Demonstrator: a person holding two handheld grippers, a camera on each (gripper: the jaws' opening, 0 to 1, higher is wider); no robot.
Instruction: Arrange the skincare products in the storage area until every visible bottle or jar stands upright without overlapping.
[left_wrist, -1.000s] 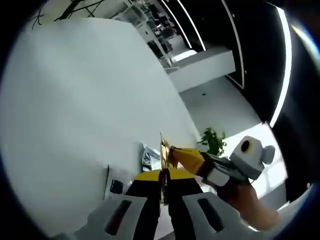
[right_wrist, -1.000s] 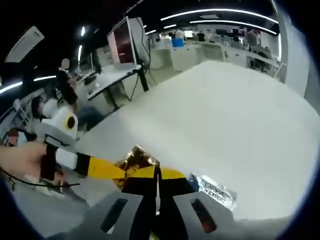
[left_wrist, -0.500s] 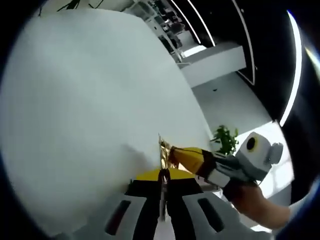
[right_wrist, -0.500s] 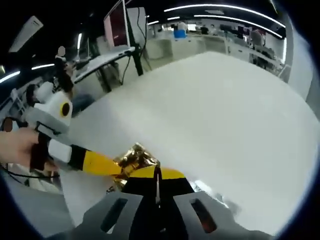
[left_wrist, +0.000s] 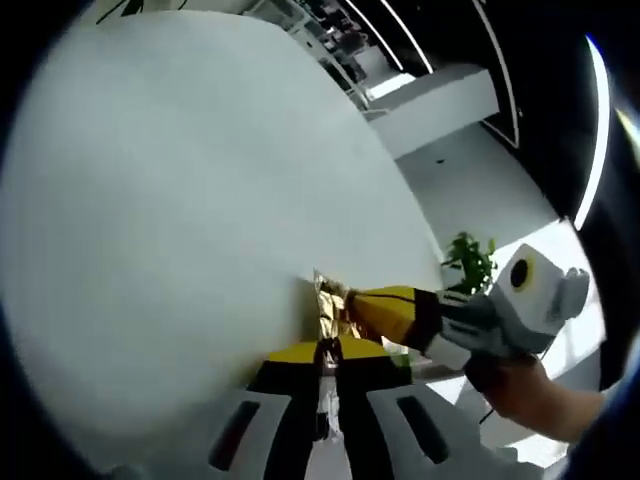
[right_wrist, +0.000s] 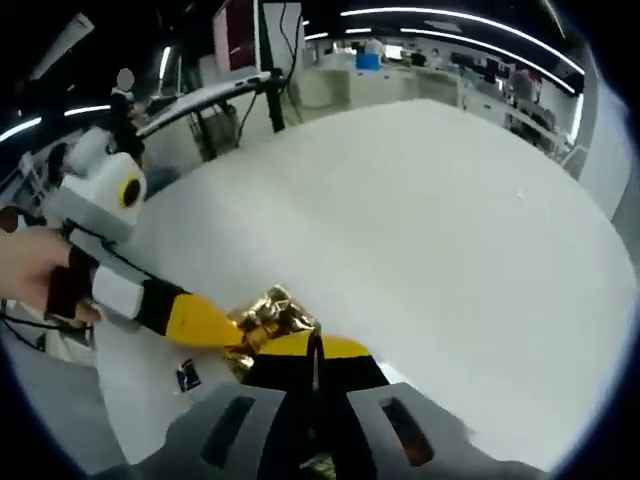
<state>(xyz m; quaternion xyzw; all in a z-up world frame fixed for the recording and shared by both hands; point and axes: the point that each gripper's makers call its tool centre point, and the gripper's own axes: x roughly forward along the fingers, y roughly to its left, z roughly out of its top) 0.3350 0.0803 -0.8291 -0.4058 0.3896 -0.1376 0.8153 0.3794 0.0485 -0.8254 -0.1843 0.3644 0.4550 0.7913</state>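
Broad white tabletop, left gripper and right gripper meeting above it, both pairs of fingers pinched on one crumpled gold foil packet held between them, small dark-labelled sachet lying flat on tabletop below

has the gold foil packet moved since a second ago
Cannot tell. The gold foil packet stays pinched between both tongs in each view, left and right, while the white table shifts with the cameras.
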